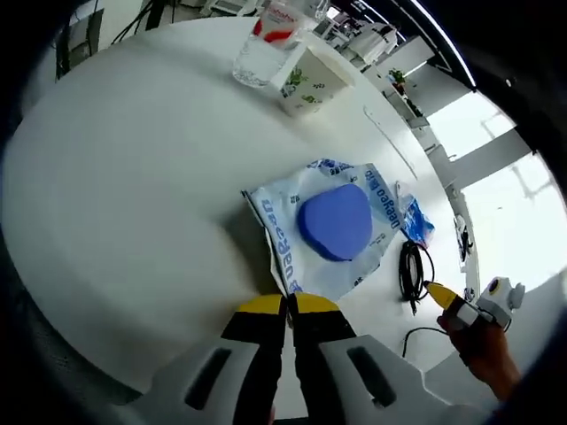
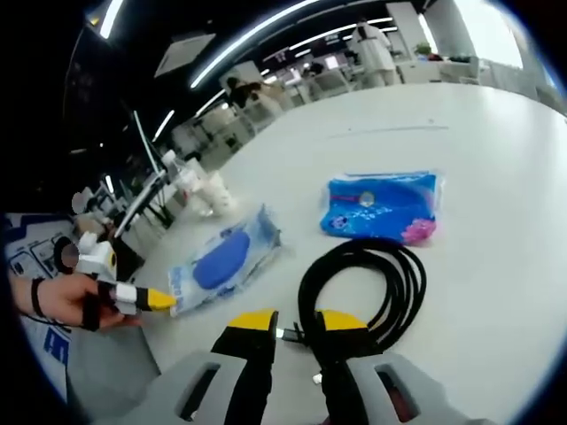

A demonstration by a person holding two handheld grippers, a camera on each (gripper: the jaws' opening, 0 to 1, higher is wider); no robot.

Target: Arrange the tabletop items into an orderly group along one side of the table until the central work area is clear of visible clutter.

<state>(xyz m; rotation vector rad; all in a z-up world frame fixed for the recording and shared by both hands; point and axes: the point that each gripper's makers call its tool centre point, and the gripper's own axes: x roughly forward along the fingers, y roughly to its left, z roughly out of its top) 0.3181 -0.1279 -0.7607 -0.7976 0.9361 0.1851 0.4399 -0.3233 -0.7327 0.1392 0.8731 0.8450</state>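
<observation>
Left gripper view: we see the left gripper [image 1: 290, 305] low over the white table [image 1: 133, 177], its yellow-tipped jaws pressed together, pinching the near edge of the clear plastic bag [image 1: 323, 232] with a blue disc inside. The bag lies flat just ahead of the jaws, its long axis running away from them toward the view's upper right. Past it sits a blue snack packet [image 1: 414, 220] and a coiled black cable [image 1: 411, 270]. At far right we see the right gripper [image 1: 447, 299] held in a hand [image 1: 483, 350], tip pointing at the cable. At the table's far edge stand a water bottle [image 1: 266, 44] and a paper cup [image 1: 308, 81], close together.

Right gripper view: the right gripper [image 2: 298, 323] hovers over the cable coil [image 2: 363, 283], jaws parted with a strand of cable between them; we cannot tell if they grip it. The snack packet [image 2: 383, 208] lies beyond the coil, long axis across the view. The bag [image 2: 226, 258] lies left, slanted, with the left gripper [image 2: 158, 299] and hand [image 2: 62, 297] at its near end.
</observation>
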